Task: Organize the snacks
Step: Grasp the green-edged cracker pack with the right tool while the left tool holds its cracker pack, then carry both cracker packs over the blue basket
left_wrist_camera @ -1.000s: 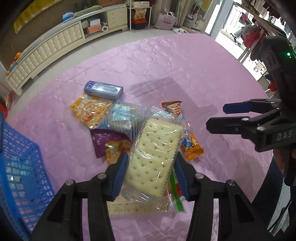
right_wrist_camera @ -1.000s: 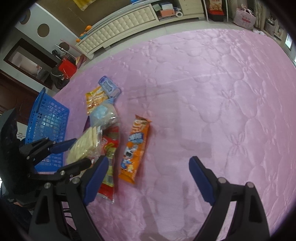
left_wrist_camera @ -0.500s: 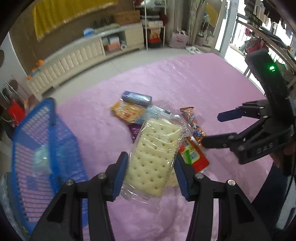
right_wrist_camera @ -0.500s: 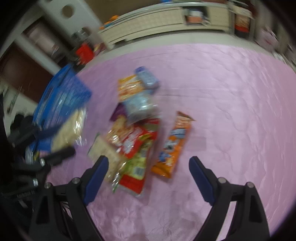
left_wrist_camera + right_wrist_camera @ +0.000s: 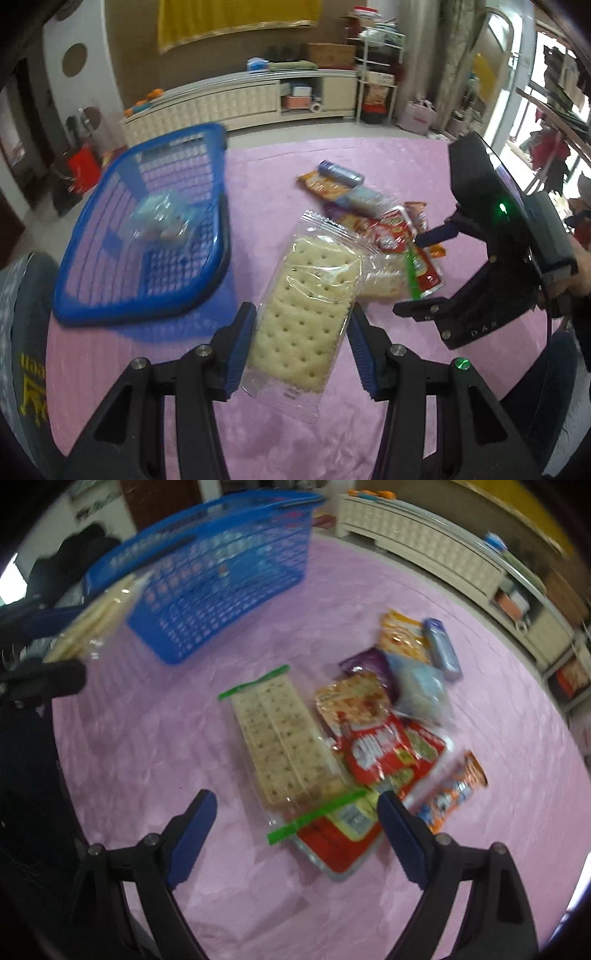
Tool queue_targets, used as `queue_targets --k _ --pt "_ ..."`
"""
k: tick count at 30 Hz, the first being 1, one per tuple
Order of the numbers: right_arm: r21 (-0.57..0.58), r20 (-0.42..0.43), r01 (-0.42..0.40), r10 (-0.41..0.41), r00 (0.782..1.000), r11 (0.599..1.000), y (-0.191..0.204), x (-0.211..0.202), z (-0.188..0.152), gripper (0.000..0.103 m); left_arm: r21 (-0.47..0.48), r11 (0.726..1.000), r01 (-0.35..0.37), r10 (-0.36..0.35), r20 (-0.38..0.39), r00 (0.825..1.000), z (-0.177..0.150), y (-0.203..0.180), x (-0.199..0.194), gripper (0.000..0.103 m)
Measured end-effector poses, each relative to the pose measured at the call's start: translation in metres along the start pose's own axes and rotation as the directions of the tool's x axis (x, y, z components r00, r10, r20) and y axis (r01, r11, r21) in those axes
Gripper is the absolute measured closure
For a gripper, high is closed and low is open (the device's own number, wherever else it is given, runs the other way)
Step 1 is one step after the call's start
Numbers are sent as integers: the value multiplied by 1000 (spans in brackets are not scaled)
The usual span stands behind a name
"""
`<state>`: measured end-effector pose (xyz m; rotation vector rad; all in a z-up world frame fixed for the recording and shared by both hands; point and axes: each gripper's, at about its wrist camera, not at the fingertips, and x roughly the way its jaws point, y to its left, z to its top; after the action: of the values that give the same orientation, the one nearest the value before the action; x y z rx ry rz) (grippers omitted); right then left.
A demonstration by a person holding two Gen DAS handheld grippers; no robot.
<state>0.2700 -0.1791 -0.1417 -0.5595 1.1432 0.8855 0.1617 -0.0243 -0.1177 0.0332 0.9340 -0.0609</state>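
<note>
Daylight from right-hand window [image 5: 550,107] — slightly blown out. Fisheye bending, dark vignette at corners. Right wrist view motion-blurred — blue basket [image 5: 207,572] smeared.

The left gripper [image 5: 301,343] clamps a clear-wrapped pack of pale square crackers [image 5: 306,317]; a blue plastic lattice basket [image 5: 147,236] sits beyond its left jaw.

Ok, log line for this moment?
left hand-held gripper: shut on cracker pack | right hand-held gripper: open above snack pile | basket: beside
</note>
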Motion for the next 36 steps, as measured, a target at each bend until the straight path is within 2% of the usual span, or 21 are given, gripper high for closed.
queue_targets --k 6,9,13,16,17,18,20,24,31,36 --pt "-109 -33 6 -9 999 994 11 23 22 12 -87 996 -16 14 -25 1000 -13 3 10 55" --pt "-123 -63 -26 19 998 992 14 36 33 12 -98 995 -19 15 -39 999 -18 3 13 55" --pt "-147 -109 -13 -3 994 989 18 53 39 12 -100 995 -22 18 -43 999 -23 3 14 55" --pt "-130 -108 -24 10 994 991 19 60 41 13 -91 995 -34 30 -45 999 -29 1 16 55" --pt "-126 -108 -19 6 994 992 23 62 40 22 -86 996 -34 30 -46 999 -30 -1 17 55" --pt "-129 -102 -3 -10 995 992 24 62 39 38 -83 996 -32 28 -48 998 -31 -1 18 55" --pt "-127 -82 3 -13 997 992 24 56 37 42 -91 996 -23 18 -51 999 -31 -1 21 55" --pt "-132 -42 32 -37 998 991 31 43 33 43 -110 994 -10 6 -43 999 -33 0 21 55" --pt "-76 18 85 -84 996 993 39 8 24 43 -107 994 15 -15 -5 1000 -31 -3 6 55" --pt "-36 51 124 -123 991 992 45 -25 14 43 -57 998 29 -27 33 999 -22 -8 -11 55"
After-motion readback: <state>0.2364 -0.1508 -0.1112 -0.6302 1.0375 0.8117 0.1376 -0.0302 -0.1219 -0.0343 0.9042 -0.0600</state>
